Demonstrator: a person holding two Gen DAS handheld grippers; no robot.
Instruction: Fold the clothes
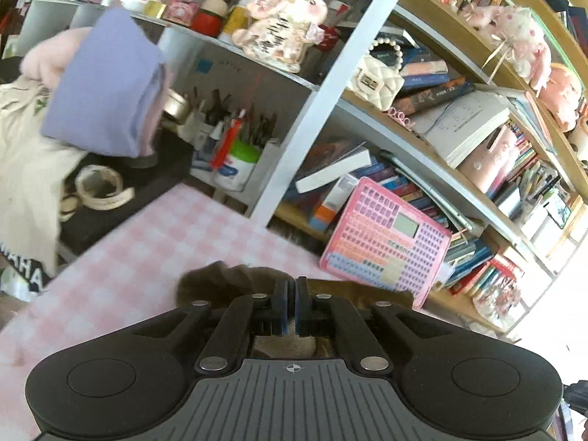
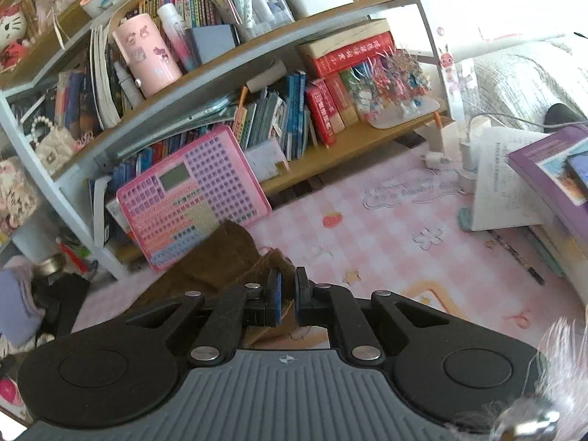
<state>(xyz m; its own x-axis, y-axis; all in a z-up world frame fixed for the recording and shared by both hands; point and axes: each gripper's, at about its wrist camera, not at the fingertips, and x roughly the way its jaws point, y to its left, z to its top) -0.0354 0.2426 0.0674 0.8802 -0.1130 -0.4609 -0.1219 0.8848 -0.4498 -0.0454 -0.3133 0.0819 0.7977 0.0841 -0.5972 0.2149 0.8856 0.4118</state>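
Note:
A brown garment lies bunched on the pink checked table mat. In the left wrist view it shows just beyond my left gripper, whose jaws are shut on its edge. My right gripper has its jaws nearly together with brown cloth between them, near the garment's right end. A folded stack of lilac and pink clothes sits at the far left, over a cream garment.
A pink keypad toy leans on the bookshelf right behind the garment. Books and papers stand at the right edge of the mat. A tape roll and a pen tub sit at the left.

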